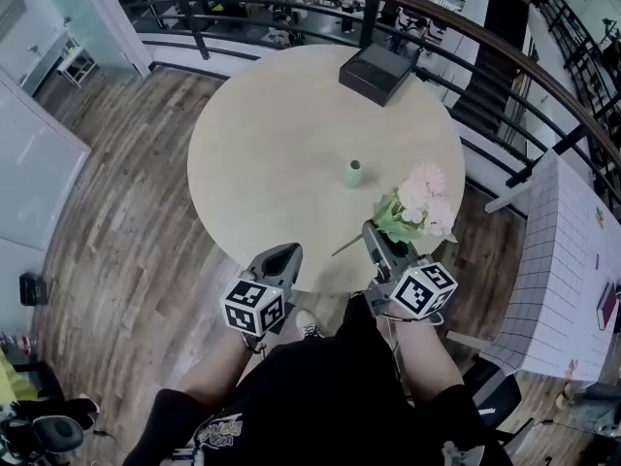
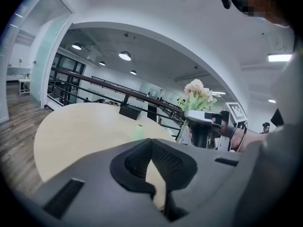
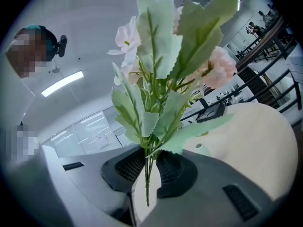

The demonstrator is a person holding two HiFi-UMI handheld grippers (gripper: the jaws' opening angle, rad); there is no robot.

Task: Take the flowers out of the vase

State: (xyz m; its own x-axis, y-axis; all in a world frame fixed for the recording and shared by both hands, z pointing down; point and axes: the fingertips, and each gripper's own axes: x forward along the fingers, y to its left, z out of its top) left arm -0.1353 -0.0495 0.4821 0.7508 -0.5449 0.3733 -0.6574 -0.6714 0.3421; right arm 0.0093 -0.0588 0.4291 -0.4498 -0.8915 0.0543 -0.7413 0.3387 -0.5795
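Observation:
A small green vase (image 1: 353, 173) stands empty and upright near the middle of the round beige table (image 1: 262, 144). The bunch of pink flowers with green leaves (image 1: 417, 207) is out of it, over the table's near right edge. My right gripper (image 1: 376, 233) is shut on the flower stems (image 3: 149, 169), and the blooms (image 3: 165, 79) rise above its jaws. My left gripper (image 1: 281, 258) hovers at the near table edge, shut with nothing in it (image 2: 152, 148). From the left gripper view, the vase (image 2: 138, 131) is ahead and the flowers (image 2: 196, 96) are to the right.
A black box (image 1: 378, 71) lies at the table's far edge. A dark railing (image 1: 291, 13) curves behind the table. A white tiled surface (image 1: 563, 260) is at the right. Wooden floor surrounds the table, and the person's body fills the bottom of the head view.

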